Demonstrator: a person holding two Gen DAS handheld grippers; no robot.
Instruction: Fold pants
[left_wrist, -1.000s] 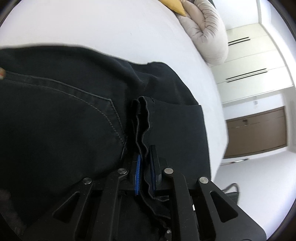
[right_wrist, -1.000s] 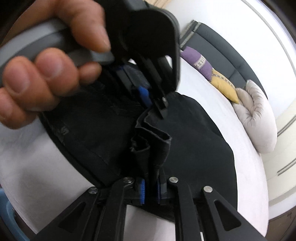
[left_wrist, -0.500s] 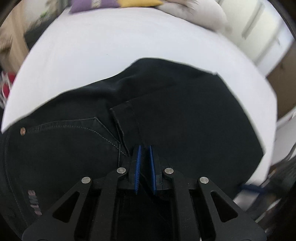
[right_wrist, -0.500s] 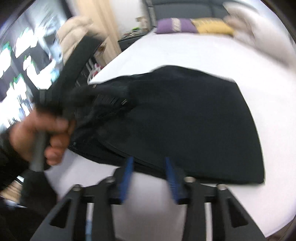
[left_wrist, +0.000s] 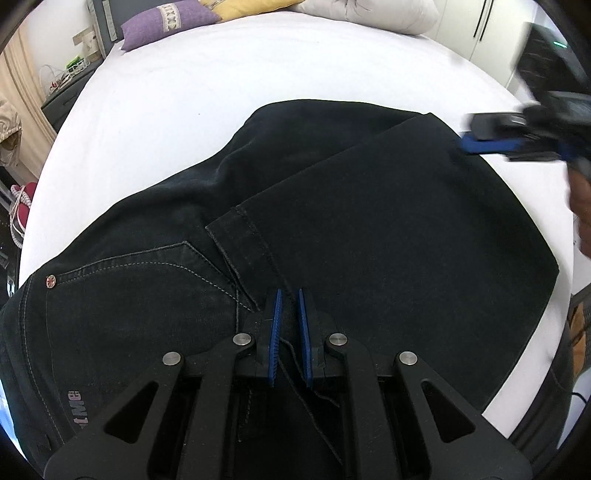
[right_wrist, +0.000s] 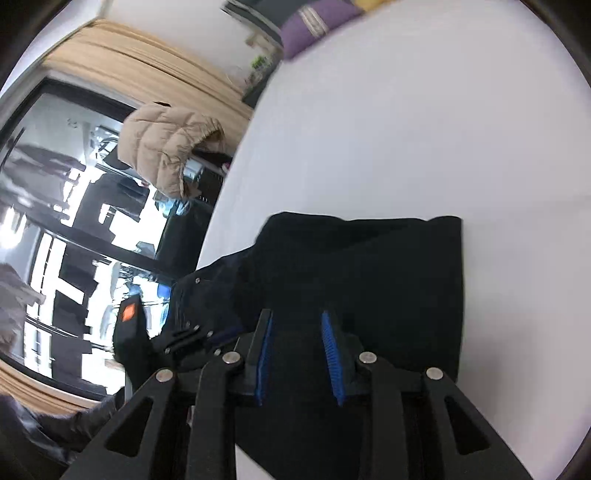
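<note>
Two tongs over one pair of black pants (left_wrist: 369, 221), spread on a white bed (left_wrist: 258, 74).

Pants across the middle and lower part of the left wrist view, folded over. One leg doubled back, its stitched hem (left_wrist: 240, 236) lying slantwise just right of the back pocket (left_wrist: 147, 280). Small metal rivet (left_wrist: 50, 281) at the pocket's corner, toward the left edge.

At bottom centre of that view, the left tongs (left_wrist: 289, 295), pointing steeply down. Blue pads drawn almost together, pinching a thin edge of the dark cloth running between them.

Blurred at the upper right of the same view, the right tongs (left_wrist: 469, 142), blue tip at the far right edge of the folded pants; touching or not, impossible to tell. Part of a hand (left_wrist: 580, 206) below, against the right border.

In the right wrist view, right tongs (right_wrist: 295, 317) at bottom centre. Jaws just opened partway, pads clearly apart, nothing pinched between them. Pants (right_wrist: 369, 266) lying beneath in the lower middle of the frame, with a straight edge on the right against bare bed (right_wrist: 406, 110).

Purple pillow (left_wrist: 166, 18) and yellow pillow (left_wrist: 251, 5) at the top of the left wrist view, at the far end of the bed. Beige puffer jacket (right_wrist: 166, 147) at the left of the right wrist view.
</note>
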